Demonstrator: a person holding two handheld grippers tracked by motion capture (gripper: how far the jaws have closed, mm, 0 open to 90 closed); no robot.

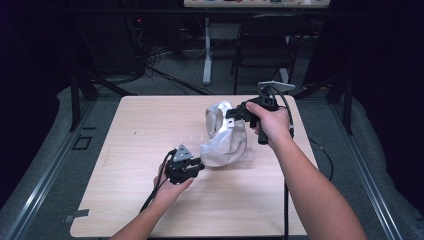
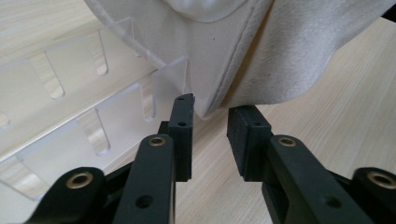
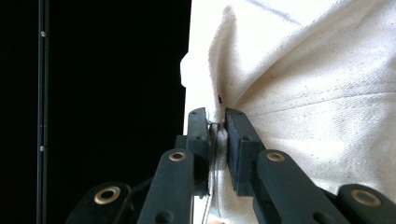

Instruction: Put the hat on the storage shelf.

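A white cloth bag lies bunched on the light wooden table, partly over a clear acrylic rack. My right gripper holds the bag's upper part off the table. In the right gripper view its jaws are shut on a fold of the cloth. My left gripper sits low at the bag's near left corner. In the left gripper view its jaws stand apart, with the cloth's corner just beyond the tips and untouched. The slotted rack lies to their left.
Beyond the table's far edge stand a dark chair and a white desk leg, with cables on the floor. A cable trails from each gripper toward the near edge. Bare tabletop spreads to the left and front.
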